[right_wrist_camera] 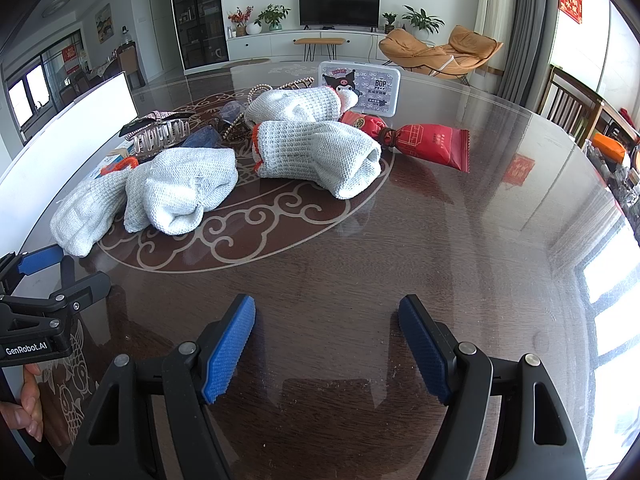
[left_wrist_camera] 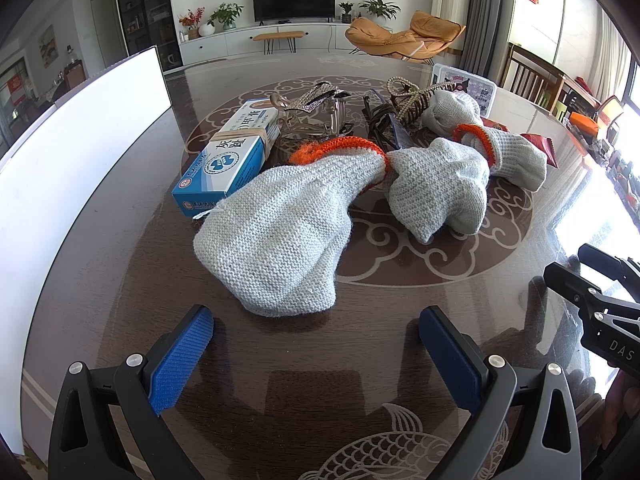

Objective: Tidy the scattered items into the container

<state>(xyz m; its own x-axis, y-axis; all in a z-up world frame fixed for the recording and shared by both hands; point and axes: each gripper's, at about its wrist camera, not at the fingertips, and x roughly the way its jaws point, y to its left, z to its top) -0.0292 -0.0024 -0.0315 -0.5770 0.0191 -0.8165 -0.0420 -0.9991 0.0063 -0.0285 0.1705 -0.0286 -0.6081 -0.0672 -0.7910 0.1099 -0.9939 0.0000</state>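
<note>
I have both grippers low over the dark glass-topped table (left_wrist_camera: pixel 120 280), angled down. Left gripper (left_wrist_camera: pixel 316 344): jaws spread wide, nothing between them. Right gripper (right_wrist_camera: pixel 326 340): likewise spread, only bare tabletop between the blue pads (right_wrist_camera: pixel 228 352).

Clutter sits mid-table on the scroll pattern. Nearest my left gripper is a grey knit glove (left_wrist_camera: pixel 276 236) with an orange cuff, just ahead of the fingertips and not touching. A second glove (left_wrist_camera: pixel 436 188) lies beside it, a third (left_wrist_camera: pixel 512 152) behind. A blue-and-white box (left_wrist_camera: pixel 228 156) bound with a rubber band lies at left, touching the first glove. Behind it are a clear hair claw (left_wrist_camera: pixel 308 116) and a tangle of beaded hair clips (left_wrist_camera: pixel 404 104).

The right view alone shows the red snack packets (right_wrist_camera: pixel 432 144) clearly, past the gloves; in the left view they are mostly hidden. It also shows a hand (right_wrist_camera: pixel 28 412) on the left gripper's handle.

A white container (left_wrist_camera: pixel 80 128) stands at the table's left edge; only its outer wall shows, so I cannot tell its contents. A lidded printed tin (right_wrist_camera: pixel 360 86) stands behind the pile.
</note>
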